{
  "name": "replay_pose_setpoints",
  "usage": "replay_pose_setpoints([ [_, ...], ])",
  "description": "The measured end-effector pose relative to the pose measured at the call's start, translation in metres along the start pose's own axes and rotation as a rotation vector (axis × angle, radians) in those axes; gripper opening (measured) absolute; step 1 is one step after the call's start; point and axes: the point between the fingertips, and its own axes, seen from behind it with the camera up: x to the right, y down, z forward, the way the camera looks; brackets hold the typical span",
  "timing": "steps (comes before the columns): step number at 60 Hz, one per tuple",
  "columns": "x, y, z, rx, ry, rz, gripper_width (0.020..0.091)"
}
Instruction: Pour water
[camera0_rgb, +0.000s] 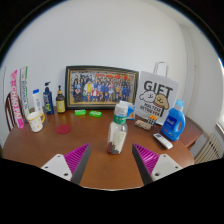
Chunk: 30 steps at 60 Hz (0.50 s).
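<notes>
A clear plastic water bottle with a pale cap (118, 131) stands upright on a round brown wooden table (70, 145), a little beyond the tips of the hand-held gripper (112, 162) and roughly on the line between its two fingers. Set alone toward the middle of the table, away from the other goods, the bottle appears placed for an easy, unobstructed reach.

The gripper's fingers are spread wide; the magenta pads (76, 157) face each other across bare tabletop, holding and touching nothing. That wide opening looks suited to closing around the bottle's body, so the pour appears not yet begun.

The rest lines the back against the white wall: a framed group photograph (100, 86), a white paper bag printed "GIFT" (156, 96), a blue plastic detergent bottle (174, 122), a white plastic cup (36, 120) and several small bottles (48, 97) at the far side. No receiving vessel for the water can be identified with certainty.
</notes>
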Motion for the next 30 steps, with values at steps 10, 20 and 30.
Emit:
replay_pose_setpoints([
  [10,0.018,0.002,0.085,0.015,-0.023,0.030,0.0854],
  [20,0.016,0.008,0.143,0.024,-0.080,0.045,0.0798],
  [30,0.005,0.010,0.168,0.035,-0.148,0.066,0.0573],
])
